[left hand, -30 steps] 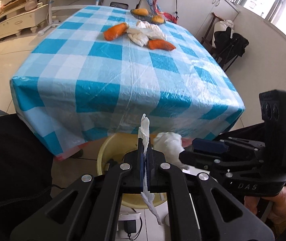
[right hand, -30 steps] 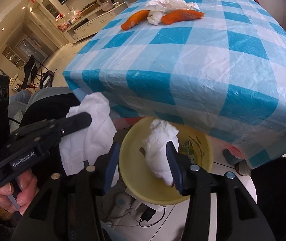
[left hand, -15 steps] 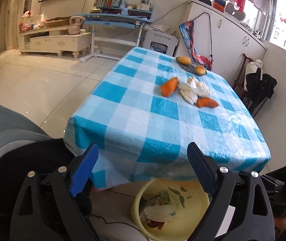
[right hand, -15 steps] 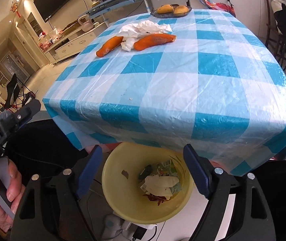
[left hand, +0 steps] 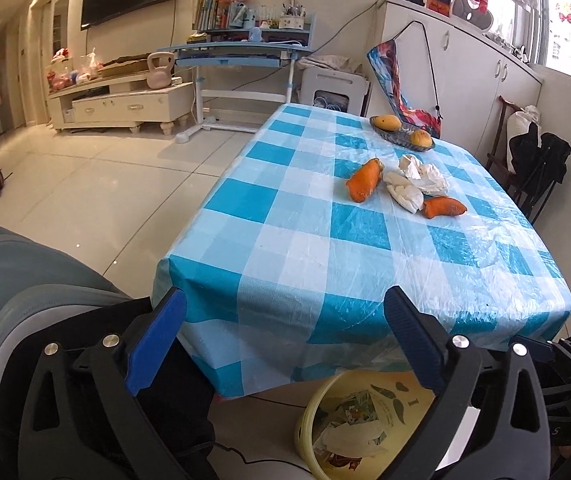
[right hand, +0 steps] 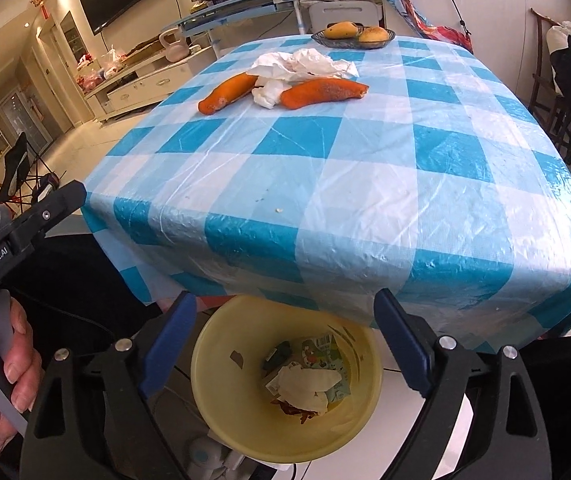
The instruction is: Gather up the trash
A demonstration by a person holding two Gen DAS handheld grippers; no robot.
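Table: checkered tablecloth (right hand: 365,184) is covering it, filling the view.
Bin: yellow trash bin (right hand: 221,376) is sitting at 6 o'clock, holding tissue (right hand: 305,384).
Trash: crumpled tissues (right hand: 301,66) and orange peels (right hand: 321,92) are lying at 12 o'clock.
Grippers: left gripper (left hand: 281,344) and right gripper (right hand: 285,340) are gaping, released, holding nothing.

Left gripper (left hand: 281,344) and right gripper (right hand: 283,344) now spread wide and empty, both white tissues (right hand: 305,386) dropped into the yellow bin (right hand: 221,384), grippers raised higher since.
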